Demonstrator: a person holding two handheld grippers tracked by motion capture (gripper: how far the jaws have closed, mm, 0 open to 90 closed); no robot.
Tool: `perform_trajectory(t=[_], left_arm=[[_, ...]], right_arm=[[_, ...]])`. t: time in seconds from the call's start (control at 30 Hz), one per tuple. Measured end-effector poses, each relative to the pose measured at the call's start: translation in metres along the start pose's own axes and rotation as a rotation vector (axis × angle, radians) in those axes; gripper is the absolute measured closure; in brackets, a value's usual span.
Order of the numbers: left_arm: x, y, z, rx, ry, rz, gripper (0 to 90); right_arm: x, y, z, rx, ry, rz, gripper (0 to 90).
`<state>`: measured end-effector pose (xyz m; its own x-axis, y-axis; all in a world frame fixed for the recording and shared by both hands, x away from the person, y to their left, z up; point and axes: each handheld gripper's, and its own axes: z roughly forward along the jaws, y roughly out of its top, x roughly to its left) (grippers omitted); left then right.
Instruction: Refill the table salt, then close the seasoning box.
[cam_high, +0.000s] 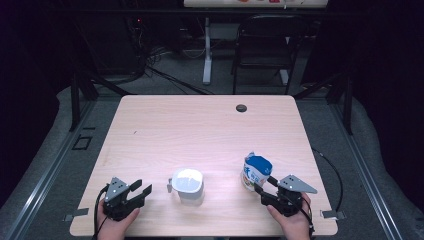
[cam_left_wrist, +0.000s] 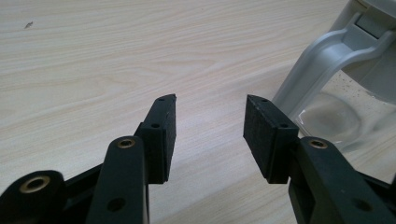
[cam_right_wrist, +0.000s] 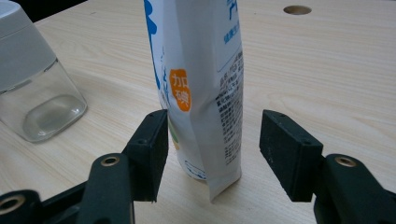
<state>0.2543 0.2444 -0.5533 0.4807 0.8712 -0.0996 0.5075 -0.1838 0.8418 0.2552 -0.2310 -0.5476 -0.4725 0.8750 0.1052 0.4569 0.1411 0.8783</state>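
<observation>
- Right tool (cam_high: 263, 186) at the table's near right, held in a hand (cam_high: 290, 220) entering from the bottom edge of the high view.
- Jaws wide, one on each side of the bag (cam_high: 256, 171); in the right gripper view a clear gap between the right pad and the bag (cam_right_wrist: 201, 88), a narrow gap or bare contact at the left pad, not possible to tell which. No squeeze visible on the bag's sides.
- Bag: white and blue pouch, upright on the table (cam_high: 200, 125), base resting on the wood, top edge folded open. Orange label and small printed text on the side facing the right tool.
- Left tool (cam_high: 141, 189) at the table's near left, low over the wood, held in the other hand (cam_high: 116, 222).
- Jaws wide, nothing between the pads (cam_left_wrist: 164, 135); bare table (cam_left_wrist: 116, 65) in the gap.
- Jar (cam_high: 188, 186): clear body, white lid with a grey handle, standing between the two tools, just right of the left tool and apart from the bag. In the left gripper view, handle and glass base of the jar (cam_left_wrist: 327, 93) ahead and right of the pads, not touching.
- Round hole (cam_high: 241, 108) near the table's far edge, well apart from everything else.
- Chair (cam_high: 265, 45) on the floor beyond the table.
</observation>
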Motion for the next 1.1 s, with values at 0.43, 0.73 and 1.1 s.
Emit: perform_trajectory(t=[0.43,0.73,1.1], left_arm=[[0.001,0.0,0.0,0.005,0.004,0.002,54.4],[0.002,0.0,0.001,0.003,0.005,0.001,53.8],[0.0,0.001,-0.002,-0.002,0.003,0.001,52.4]], right_arm=[[0.001,-0.006,0.012,0.04,0.022,0.018,42.6],[0.0,-0.005,0.016,0.041,0.029,0.036,42.1],[0.0,-0.007,0.023,0.061,0.03,0.051,40.3]])
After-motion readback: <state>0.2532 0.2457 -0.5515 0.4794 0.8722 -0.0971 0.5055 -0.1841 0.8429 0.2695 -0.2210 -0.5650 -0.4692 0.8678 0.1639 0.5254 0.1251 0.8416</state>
